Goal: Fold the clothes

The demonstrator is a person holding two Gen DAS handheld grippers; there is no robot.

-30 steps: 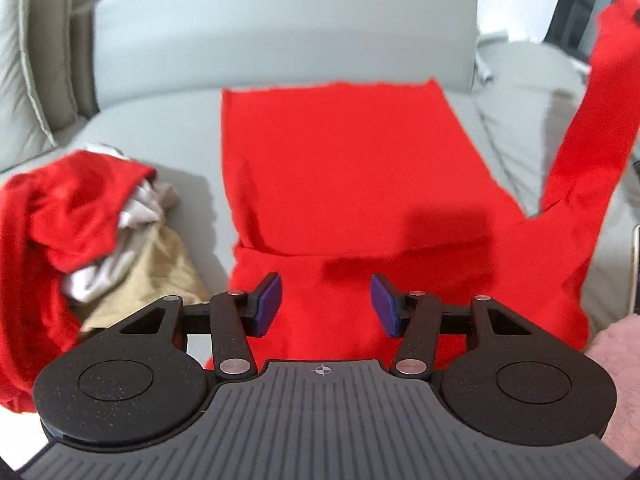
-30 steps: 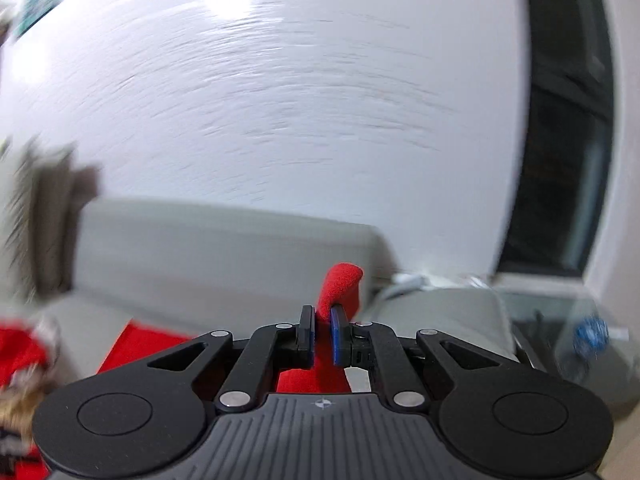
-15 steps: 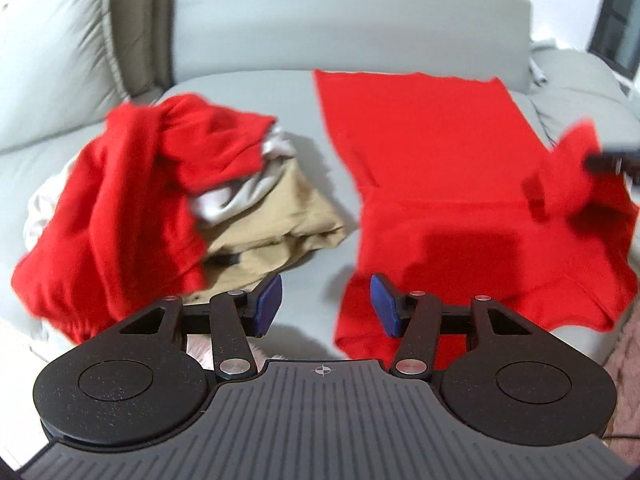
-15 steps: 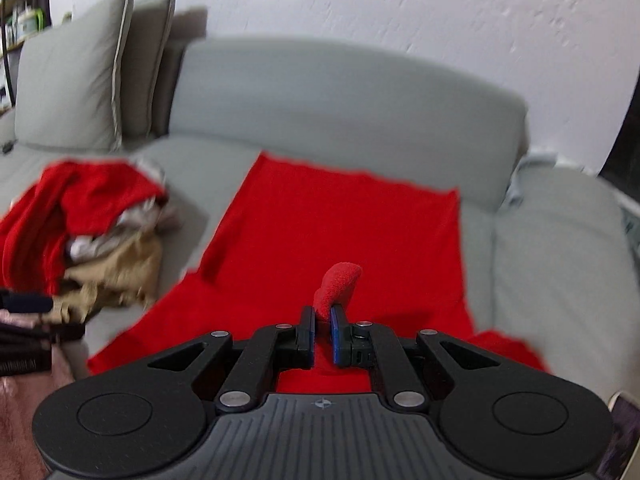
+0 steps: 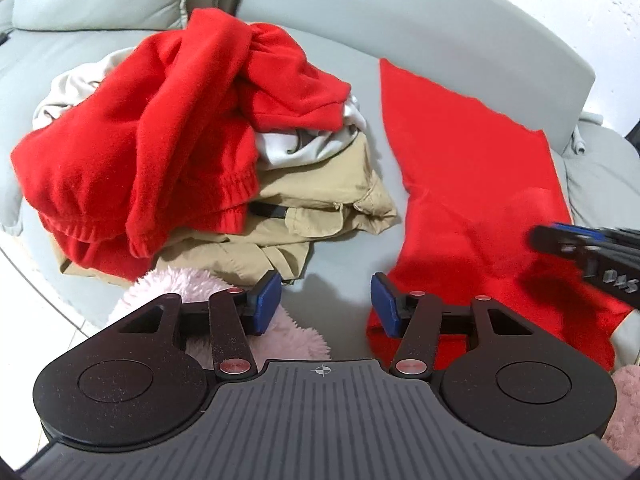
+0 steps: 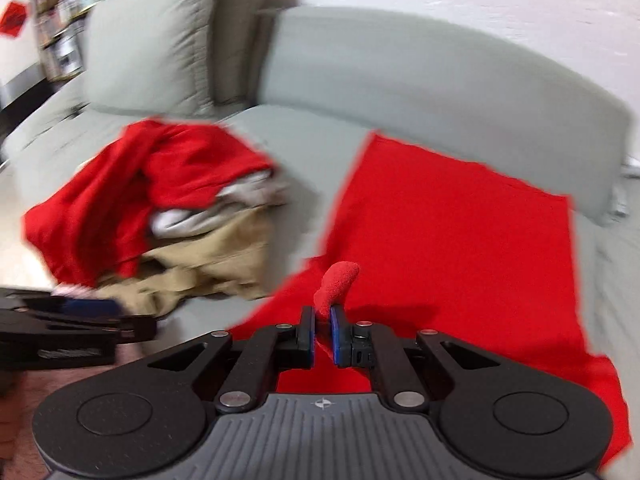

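Note:
A red garment point(image 5: 460, 152) lies spread flat on the grey sofa seat point(image 5: 352, 92). My right gripper point(image 6: 323, 332) hovers low over the garment's point(image 6: 440, 220) near part. A folded tip of its red sleeve point(image 6: 338, 278) pokes up between the blue pads, still pinched, while the jaws are opening slightly. In the left wrist view the right gripper point(image 5: 536, 236) enters blurred from the right edge. My left gripper point(image 5: 326, 304) is open and holds nothing, just left of the garment's near left corner. The right wrist view shows the left gripper point(image 6: 116, 308) at the left edge.
A heap of clothes point(image 5: 160, 120) sits left of the flat garment: a red fleece on top, white and tan pieces beneath. Pink fluffy fabric point(image 5: 224, 300) shows under the left gripper. Grey cushions point(image 6: 152, 40) and the sofa backrest point(image 6: 440, 80) stand behind.
The right gripper has come down from high up, bringing the sleeve over the flat garment. The left gripper has swung left from over the garment toward the clothes heap, still open.

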